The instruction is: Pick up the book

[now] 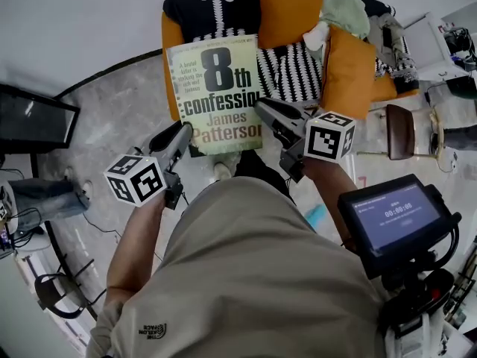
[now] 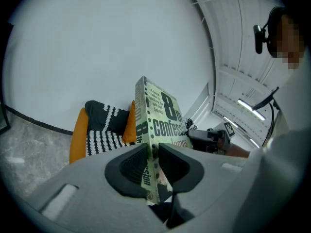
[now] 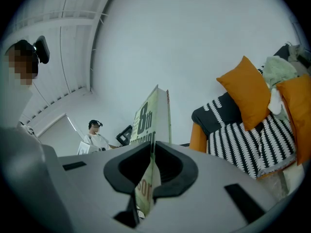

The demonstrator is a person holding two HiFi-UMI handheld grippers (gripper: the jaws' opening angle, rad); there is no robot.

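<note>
Book: the book, a pale green paperback with large dark title lettering, hangs in front of the person with its cover facing up toward the head view, carried between the two grippers
Left gripper: the left gripper pinches the book's lower left corner by the spine; in its own view both pads press against the book's two faces
Right gripper: the right gripper is clamped on the lower right edge of the book, with a thin part of cover and pages caught between its pads
Done so far: both grips are made, and the book appears to be lifted; in the gripper views it stands free in the air with the sofa behind and below it
Left to do: little, by my reading; at most carrying the book clear or holding it steady, since nothing visible shows it resting on anything
Surface: an orange sofa covered by a black-and-white striped throw, with orange cushions and a pale green cloth at the back
Room: mottled grey floor meeting a plain white wall; a small screen on a stand sits at the person's right
Others: a second person stands well off in the background of the right gripper view
</note>
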